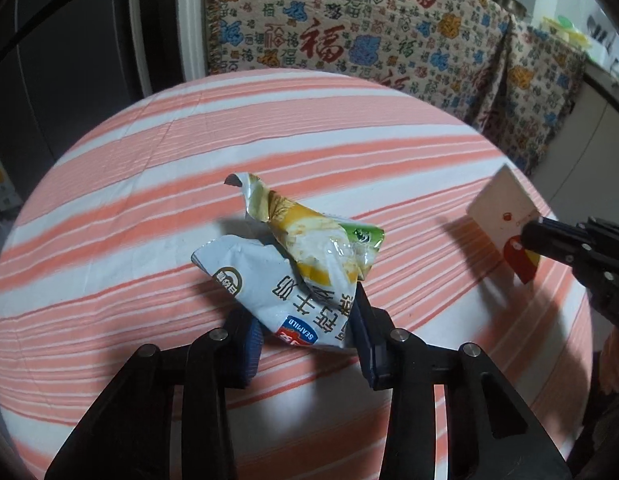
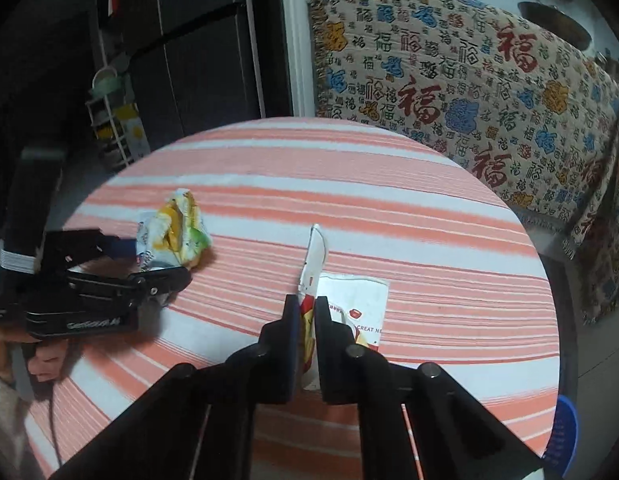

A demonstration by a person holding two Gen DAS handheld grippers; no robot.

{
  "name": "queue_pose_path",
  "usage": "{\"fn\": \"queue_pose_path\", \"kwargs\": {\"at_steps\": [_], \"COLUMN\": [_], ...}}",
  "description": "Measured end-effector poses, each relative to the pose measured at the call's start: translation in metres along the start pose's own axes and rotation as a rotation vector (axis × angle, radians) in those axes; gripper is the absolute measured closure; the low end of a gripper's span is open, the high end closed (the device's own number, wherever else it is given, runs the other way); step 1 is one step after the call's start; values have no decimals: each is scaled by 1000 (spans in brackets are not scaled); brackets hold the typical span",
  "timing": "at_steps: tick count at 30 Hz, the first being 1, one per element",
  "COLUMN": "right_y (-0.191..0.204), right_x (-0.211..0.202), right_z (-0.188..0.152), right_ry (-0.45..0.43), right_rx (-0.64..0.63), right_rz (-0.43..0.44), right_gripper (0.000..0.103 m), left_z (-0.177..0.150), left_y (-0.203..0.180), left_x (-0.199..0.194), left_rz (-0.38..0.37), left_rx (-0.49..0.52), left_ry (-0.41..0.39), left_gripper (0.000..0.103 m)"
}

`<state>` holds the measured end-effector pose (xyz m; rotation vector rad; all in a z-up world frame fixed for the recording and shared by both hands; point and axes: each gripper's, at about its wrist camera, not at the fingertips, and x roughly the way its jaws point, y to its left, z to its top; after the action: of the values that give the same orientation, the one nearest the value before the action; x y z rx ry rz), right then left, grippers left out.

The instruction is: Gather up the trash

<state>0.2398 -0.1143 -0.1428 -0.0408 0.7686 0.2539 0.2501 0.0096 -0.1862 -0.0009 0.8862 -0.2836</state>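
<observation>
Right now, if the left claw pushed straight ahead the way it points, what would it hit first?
The left claw already pinches crumpled snack wrappers. Beyond them, it would likely meet only the striped tablecloth, though depth is hard to judge.

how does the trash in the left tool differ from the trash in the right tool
The snack wrappers in the left tool are crumpled, glossy, grey-blue and yellow-green; the paper packet in the right tool is flat, matte, white with red print. The wrappers bulge between the pads; the packet stands thin, edge-on. Both are clamped over the striped tablecloth.

Glossy crinkled foil wrappers [image 1: 293, 256], cloth tablecloth [image 1: 349, 128]
</observation>
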Motion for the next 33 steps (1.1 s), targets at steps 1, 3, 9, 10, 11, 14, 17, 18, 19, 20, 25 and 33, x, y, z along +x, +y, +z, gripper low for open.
{"fn": "queue_pose_path", "kwargs": {"at_steps": [1,3,9,10,11,14,17,18,19,20,25,33], "right_y": [-3,-11,-47,-53,-61,-84,-111,-122,-131,-143,-202,-312], "right_x": [-4,-14,-49,-54,-61,-81,-102,-111,-116,-123,-157,-178], "right_z": [0,-1,-8,-8,-10,-17,-26,-30,-33,-37,-60,-123], "right_ry": [-3,-7,-29,-32,-37,-52,-64,-70,-72,-73,-70,-7], "right_rx": [14,42,121,132,147,180,213,226,237,250,316,552], "right_rz": [8,21,38,36,32,11,-28,-46,-58,-73,-165,-222], "right_gripper": [95,95,95,95,95,95,95,95,95,95,95,95], "left_z": [-1,-2,5,8,10,18,25,27,31,33,42,45], "left_y": [-1,-7,-53,-64,-74,-112,-149,-163,-175,-189,-263,-391], "left_x": [-1,-6,-34,-38,-41,-49,-52,-53,-51,-49,-37,23], "left_rz": [-11,-15,-5,-6,-7,-12,-47,-62,-78,-100,-270,-453], "left_rx": [-9,-11,44,62,78,142,190,207,222,236,288,382], "left_ry": [-2,-8,-52,-59,-64,-87,-98,-101,-101,-100,-48,97], "left_gripper": [67,69,69,69,69,69,69,69,69,69,69,69]}}
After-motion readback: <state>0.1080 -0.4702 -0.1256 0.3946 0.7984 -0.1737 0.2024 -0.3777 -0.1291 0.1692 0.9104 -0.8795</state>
